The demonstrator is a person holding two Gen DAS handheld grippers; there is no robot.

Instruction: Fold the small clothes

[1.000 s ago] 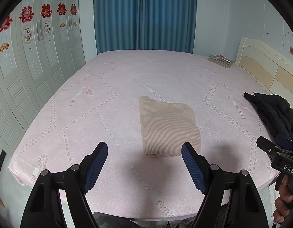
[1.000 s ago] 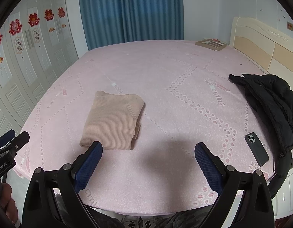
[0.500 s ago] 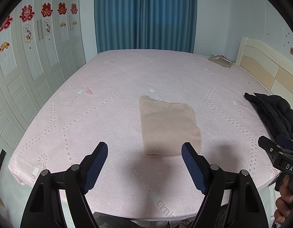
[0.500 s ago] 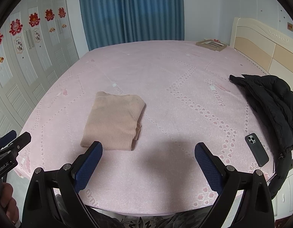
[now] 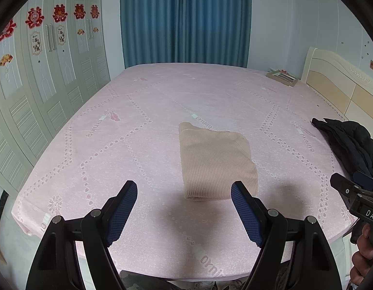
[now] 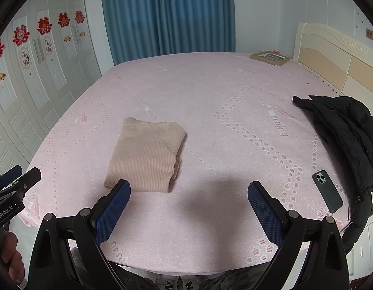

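Folded sweater on pink bed, both grippers spread and empty

Sweater, peach-coloured and ribbed, lies folded into a neat rectangle on the pink bed, a little in from the bed's near edge. One sleeve cuff peeks out along its right side in the right wrist view.

Just short of the sweater's near edge, the left gripper hangs above the bedcover with its jaws spread wide; nothing sits between its blue pads and neither pad touches the fabric. To the right of the sweater, also by the near edge, the right gripper hangs with its jaws spread wide and empty. A hand grips the right tool's handle at the edge of the left wrist view.

Further right of the sweater, a dark phone lies face down near the bed's corner. Beside the phone, a black puffer jacket is heaped along the bed's right side. Beyond the sweater, at the far right corner by the cream headboard, rests a flat box. Blue curtains hang behind the bed. Left of the sweater, past the bed, stand white wardrobe doors with red paper decorations.
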